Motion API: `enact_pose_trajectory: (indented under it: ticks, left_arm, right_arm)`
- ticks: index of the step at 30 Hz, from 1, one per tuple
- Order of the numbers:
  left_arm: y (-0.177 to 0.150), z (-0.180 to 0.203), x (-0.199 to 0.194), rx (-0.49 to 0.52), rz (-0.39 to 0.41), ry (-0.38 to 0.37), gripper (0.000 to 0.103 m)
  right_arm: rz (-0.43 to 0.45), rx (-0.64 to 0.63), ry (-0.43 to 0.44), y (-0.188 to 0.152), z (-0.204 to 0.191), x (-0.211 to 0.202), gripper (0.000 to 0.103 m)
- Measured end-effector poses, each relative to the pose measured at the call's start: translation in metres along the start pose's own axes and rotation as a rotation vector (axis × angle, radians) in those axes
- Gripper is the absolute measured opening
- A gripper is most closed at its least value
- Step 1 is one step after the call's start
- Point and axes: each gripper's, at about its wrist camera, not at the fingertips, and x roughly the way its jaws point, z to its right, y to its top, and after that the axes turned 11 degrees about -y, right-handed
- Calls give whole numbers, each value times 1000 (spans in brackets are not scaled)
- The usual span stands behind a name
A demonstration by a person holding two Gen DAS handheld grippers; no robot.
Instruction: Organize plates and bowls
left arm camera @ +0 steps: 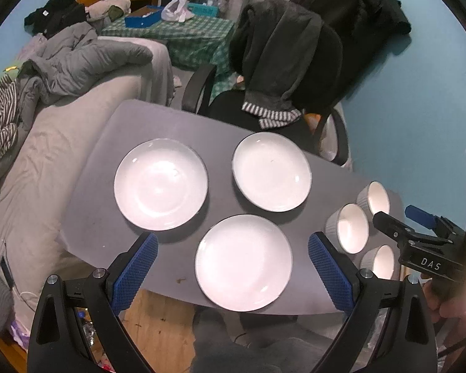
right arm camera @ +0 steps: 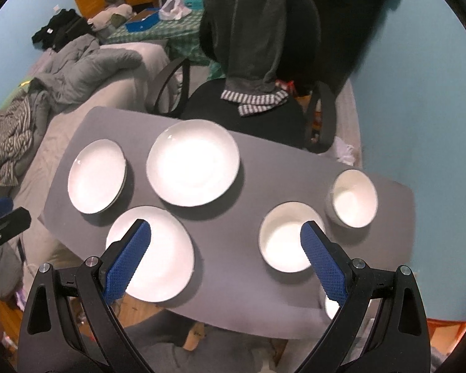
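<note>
Three white plates lie on the grey table (left arm camera: 108, 161): a left plate (left arm camera: 160, 184), a far plate (left arm camera: 271, 171) and a near plate (left arm camera: 244, 262). Three white ribbed bowls (left arm camera: 351, 228) stand in a row at the table's right end. My left gripper (left arm camera: 233, 261) hovers open above the near plate, holding nothing. In the right wrist view, the right gripper (right arm camera: 225, 242) hangs open over the table between the near plate (right arm camera: 161, 255) and the middle bowl (right arm camera: 284, 237). The far bowl (right arm camera: 354, 199) stands apart; the near bowl (right arm camera: 331, 307) is mostly hidden behind a finger.
An office chair (left arm camera: 282, 71) draped with dark clothes stands at the table's far side. A bed with grey bedding (left arm camera: 46, 155) and piled clothes lies to the left. The blue wall (left arm camera: 419, 108) is on the right. The wooden floor (left arm camera: 158, 320) shows below the table's near edge.
</note>
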Motion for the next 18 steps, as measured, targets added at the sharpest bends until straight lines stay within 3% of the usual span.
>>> enact_pose_trajectory:
  ticks: [18]
  left_arm:
    - [-7, -40, 48, 24, -98, 63, 99]
  right_arm:
    - [-85, -39, 12, -7, -37, 57, 97]
